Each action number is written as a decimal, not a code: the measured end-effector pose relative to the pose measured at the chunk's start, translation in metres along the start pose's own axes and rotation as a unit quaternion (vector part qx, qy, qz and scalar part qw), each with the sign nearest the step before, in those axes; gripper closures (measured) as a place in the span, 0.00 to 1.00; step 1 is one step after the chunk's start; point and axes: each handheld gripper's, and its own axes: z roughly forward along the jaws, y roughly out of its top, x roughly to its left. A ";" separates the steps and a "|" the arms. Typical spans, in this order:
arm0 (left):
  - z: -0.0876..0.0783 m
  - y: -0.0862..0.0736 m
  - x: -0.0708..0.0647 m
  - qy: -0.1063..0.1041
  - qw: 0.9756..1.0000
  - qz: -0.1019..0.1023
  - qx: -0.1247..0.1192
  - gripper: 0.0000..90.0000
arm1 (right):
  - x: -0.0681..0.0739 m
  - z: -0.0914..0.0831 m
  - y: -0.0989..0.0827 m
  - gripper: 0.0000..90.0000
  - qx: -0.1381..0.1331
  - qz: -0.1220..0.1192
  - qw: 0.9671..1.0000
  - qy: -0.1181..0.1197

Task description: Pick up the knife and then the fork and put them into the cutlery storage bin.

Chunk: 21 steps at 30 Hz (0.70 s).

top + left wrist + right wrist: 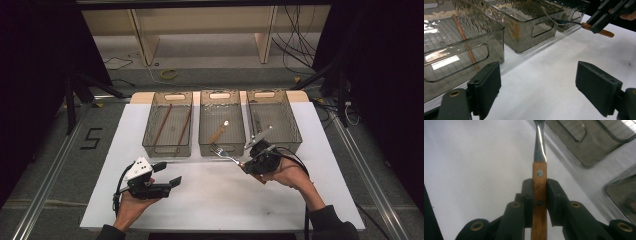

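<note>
You have three smoky transparent plastic bins on the white table: a left one (168, 145), a middle one (222, 145) and a right one (295, 131). You count two thin brown wooden sticks (162, 124) in the left bin, one wooden-handled utensil (219, 132) in the middle bin, and one wooden-handled metal fork (226, 155) clamped in one of your two black two-jaw grippers (167, 181).
</note>
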 end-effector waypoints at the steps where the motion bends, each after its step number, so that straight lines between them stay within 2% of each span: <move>1: 0.000 0.000 0.000 0.000 1.000 0.000 0.000 0.22 | 0.000 -0.001 0.001 0.86 -0.002 -0.001 1.000 0.001; 11: 0.000 0.000 0.001 0.000 1.000 0.000 -0.001 0.22 | -0.004 -0.016 0.011 0.86 -0.031 0.002 0.999 -0.010; 21: 0.000 0.000 0.001 0.001 1.000 0.000 -0.003 0.22 | -0.021 -0.035 0.021 0.86 -0.062 0.018 0.998 -0.028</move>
